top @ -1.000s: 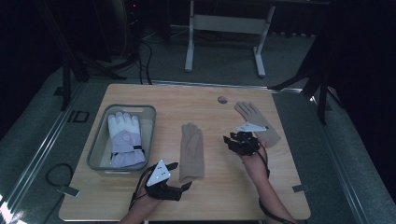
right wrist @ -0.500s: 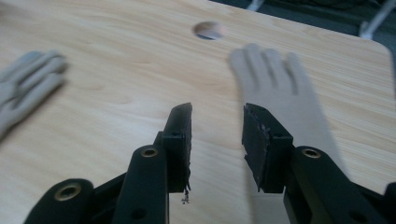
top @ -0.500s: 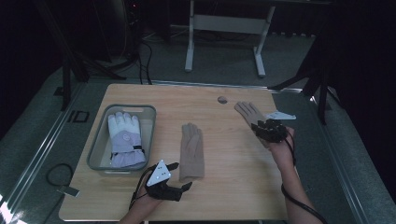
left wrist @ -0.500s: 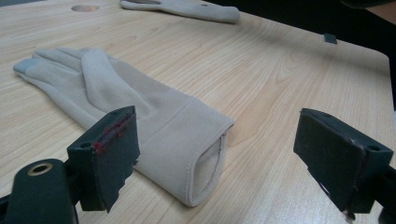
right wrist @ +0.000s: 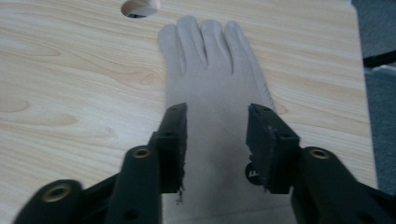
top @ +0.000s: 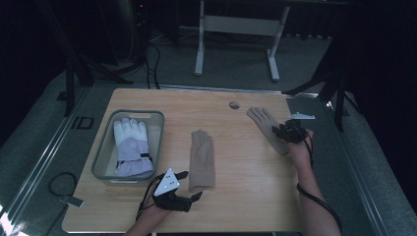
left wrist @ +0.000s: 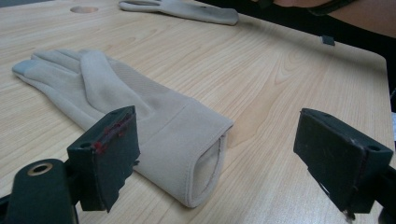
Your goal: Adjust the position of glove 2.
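Two beige knit gloves lie flat on the wooden table (top: pixel 246 196). One beige glove (top: pixel 201 160) (left wrist: pixel 140 107) is in the middle, its cuff toward me. My left gripper (top: pixel 192 185) (left wrist: pixel 219 144) rests open at that cuff, jaws wide on either side without touching it. The other beige glove (top: pixel 265 127) (right wrist: pixel 210 70) lies at the right. My right gripper (top: pixel 281 132) (right wrist: pixel 215 130) hovers over its cuff end, pointing along the glove. Its jaws have just been opening; the glove lies flat beneath the gap and the pads do not press on it.
A grey plastic bin (top: pixel 101 162) at the left holds a white and lavender ski glove (top: pixel 130 145). A small round hole (top: pixel 234 104) (right wrist: pixel 138 7) marks the table's far side. The table's right edge runs close beside my right hand.
My right gripper has swung to the right and a little farther away, from beside the right glove's cuff to its outer side. The left gripper and both gloves have stayed put.
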A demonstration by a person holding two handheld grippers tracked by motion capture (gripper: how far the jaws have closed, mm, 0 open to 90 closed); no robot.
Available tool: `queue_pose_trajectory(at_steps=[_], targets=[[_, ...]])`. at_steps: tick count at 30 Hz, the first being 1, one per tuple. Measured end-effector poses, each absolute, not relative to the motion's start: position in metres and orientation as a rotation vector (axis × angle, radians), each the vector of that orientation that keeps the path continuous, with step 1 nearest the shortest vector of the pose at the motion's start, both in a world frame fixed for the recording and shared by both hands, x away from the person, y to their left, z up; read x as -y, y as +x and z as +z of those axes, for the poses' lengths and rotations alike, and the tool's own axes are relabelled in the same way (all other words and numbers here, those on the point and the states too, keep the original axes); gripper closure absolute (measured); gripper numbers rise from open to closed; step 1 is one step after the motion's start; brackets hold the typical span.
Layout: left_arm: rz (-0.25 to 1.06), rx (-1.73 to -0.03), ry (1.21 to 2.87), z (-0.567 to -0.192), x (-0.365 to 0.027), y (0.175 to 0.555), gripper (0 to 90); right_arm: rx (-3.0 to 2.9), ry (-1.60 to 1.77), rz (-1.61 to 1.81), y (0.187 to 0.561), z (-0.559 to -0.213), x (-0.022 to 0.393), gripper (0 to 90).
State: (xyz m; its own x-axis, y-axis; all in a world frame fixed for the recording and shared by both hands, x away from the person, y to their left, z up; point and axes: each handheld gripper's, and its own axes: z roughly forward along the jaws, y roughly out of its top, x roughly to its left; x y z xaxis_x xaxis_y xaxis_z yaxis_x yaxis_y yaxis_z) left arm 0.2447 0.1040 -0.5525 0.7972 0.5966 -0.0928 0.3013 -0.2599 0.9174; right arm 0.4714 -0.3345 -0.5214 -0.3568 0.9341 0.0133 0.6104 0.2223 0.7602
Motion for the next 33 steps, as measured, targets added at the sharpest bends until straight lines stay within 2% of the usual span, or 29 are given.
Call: queue_pose_trajectory(at_steps=[9, 16, 18, 21, 25, 33], targets=[[0.323, -0.687, 1.864, -0.553, -0.104, 0.244, 14.1, -2.080, 1.407, 0.861, 0.490, -0.535, 0.331, 53.3], [0.328, -0.701, 1.874, -0.554, -0.105, 0.244, 14.2, -2.097, 1.446, 0.876, 0.492, -0.549, 0.336, 54.9], [0.328, -0.699, 1.873, -0.554, -0.105, 0.244, 14.1, -2.086, 1.446, 0.881, 0.491, -0.550, 0.335, 57.4], [0.330, -0.700, 1.863, -0.554, -0.105, 0.243, 14.1, -2.091, 1.439, 0.883, 0.489, -0.550, 0.334, 69.2], [0.332, -0.706, 1.872, -0.554, -0.104, 0.244, 14.2, -2.105, 1.454, 0.839, 0.488, -0.547, 0.328, 79.8], [0.331, -0.711, 1.868, -0.554, -0.105, 0.244, 14.2, -2.014, 1.604, 0.888, 0.480, -0.537, 0.322, 84.5]])
